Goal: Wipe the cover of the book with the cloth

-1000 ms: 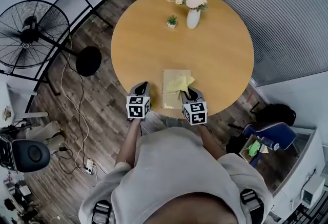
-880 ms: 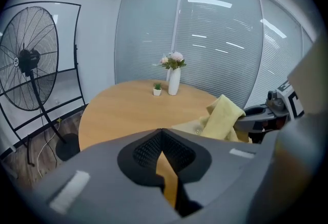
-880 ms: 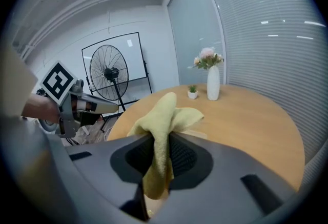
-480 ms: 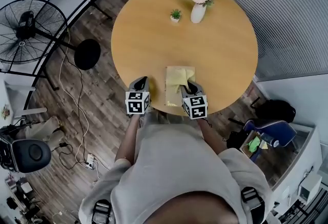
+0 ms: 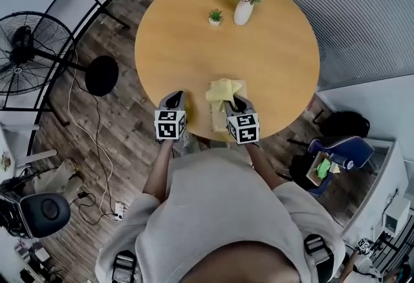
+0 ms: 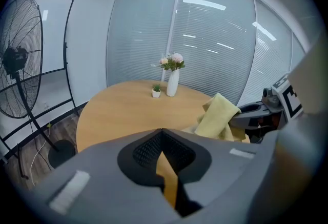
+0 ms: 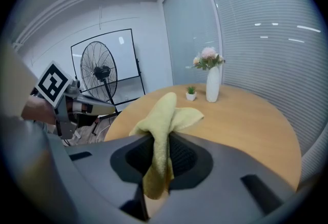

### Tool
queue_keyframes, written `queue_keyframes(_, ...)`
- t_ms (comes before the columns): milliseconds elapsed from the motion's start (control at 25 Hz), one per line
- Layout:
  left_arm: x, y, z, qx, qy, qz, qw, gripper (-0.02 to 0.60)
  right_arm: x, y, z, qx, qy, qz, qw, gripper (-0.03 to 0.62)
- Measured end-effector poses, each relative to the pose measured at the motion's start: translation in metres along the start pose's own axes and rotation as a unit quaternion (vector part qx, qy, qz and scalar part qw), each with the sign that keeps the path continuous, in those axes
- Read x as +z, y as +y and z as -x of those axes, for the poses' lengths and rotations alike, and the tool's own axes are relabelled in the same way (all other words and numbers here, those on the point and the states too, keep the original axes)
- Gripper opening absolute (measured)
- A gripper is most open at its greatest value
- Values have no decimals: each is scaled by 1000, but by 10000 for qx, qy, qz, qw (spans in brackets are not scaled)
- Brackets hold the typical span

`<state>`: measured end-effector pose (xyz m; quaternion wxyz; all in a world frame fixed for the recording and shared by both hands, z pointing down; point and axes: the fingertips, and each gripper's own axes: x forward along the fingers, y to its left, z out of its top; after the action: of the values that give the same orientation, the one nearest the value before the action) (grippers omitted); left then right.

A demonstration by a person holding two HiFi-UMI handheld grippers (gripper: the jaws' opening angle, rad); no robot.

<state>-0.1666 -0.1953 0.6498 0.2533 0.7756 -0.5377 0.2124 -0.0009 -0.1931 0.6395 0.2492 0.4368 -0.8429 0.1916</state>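
The right gripper (image 5: 235, 105) is clamped on the soft yellow cloth (image 5: 223, 90), which has bunched up and slid toward the far end of the flat tan book (image 5: 216, 121) since a second ago. So it looks like a wipe stroke is underway. The left gripper (image 5: 174, 99) is pinched closed on nothing, sitting just beside the book.

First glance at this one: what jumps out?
The yellow cloth pinched in the right gripper stands out first. It is bunched up over the book at the near edge of the round wooden table. Next come the vase of flowers at the far side and the big fan on the floor to the left.
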Motion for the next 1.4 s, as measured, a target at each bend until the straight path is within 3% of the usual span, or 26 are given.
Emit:
queue_keyframes(600, 4, 15, 6, 80, -104, 122, 9998, 9, -4, 13, -36, 163, 368, 133, 9991, 72)
queue_keyframes(1400, 3, 22, 13, 231, -152, 245, 9993, 9, -43, 4, -84, 281, 1312, 204, 9908, 72)
